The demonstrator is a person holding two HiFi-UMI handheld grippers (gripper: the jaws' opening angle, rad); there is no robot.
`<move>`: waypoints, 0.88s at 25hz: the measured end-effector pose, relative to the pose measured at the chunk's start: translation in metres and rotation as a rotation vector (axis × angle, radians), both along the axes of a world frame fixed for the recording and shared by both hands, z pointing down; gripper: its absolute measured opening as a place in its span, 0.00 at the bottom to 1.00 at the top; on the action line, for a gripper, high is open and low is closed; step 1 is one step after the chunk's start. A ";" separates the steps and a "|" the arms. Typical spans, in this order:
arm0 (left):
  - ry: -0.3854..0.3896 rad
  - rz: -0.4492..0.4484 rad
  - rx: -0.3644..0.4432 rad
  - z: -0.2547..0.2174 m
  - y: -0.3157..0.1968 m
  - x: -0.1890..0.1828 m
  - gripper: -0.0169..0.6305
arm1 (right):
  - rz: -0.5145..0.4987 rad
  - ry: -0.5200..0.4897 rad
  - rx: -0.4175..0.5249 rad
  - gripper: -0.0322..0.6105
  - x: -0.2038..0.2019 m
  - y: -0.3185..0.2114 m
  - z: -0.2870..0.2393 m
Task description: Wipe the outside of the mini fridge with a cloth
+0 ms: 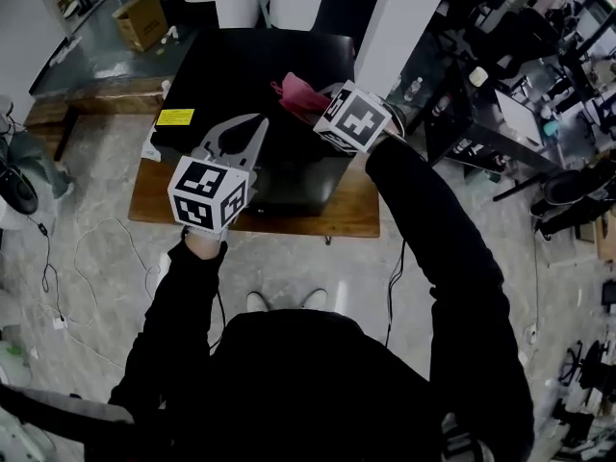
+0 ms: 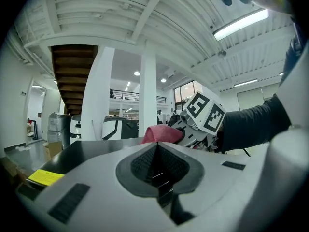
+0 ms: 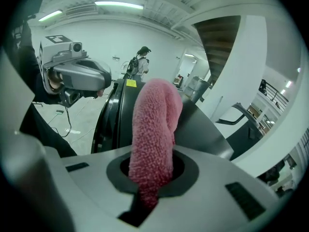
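A fuzzy pink cloth (image 3: 153, 124) was pinched tightly between the jaws of the right gripper (image 3: 147, 187), with its folded end held over the smooth, glossy top of the boxy black mini fridge (image 1: 241, 75). The left gripper (image 2: 157, 166) was closed on nothing, its ribbed pads pressed together, above the fridge's front edge. The fridge was set on a flat wooden board (image 1: 351, 218).

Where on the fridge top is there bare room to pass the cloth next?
The mini fridge top is bare across its back and middle, between the yellow sticker at left and the cloth. It is crowded toward the near edge: right gripper clamping the cloth, left gripper with jaws together beside it.
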State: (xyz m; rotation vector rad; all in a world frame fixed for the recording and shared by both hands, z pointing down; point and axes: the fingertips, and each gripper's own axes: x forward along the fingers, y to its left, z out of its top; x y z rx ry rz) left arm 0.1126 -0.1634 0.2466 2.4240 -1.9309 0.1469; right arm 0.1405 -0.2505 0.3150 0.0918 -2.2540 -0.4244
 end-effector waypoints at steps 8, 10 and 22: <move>-0.032 0.001 0.008 -0.008 -0.041 0.070 0.04 | 0.051 -0.028 -0.032 0.10 0.102 -0.052 -0.004; -0.042 -0.018 0.023 -0.018 -0.045 0.072 0.04 | 0.048 -0.105 -0.097 0.10 0.105 -0.058 -0.021; -0.114 -0.158 0.113 -0.082 -0.062 -0.088 0.04 | -0.059 -0.302 -0.093 0.10 -0.063 -0.062 -0.144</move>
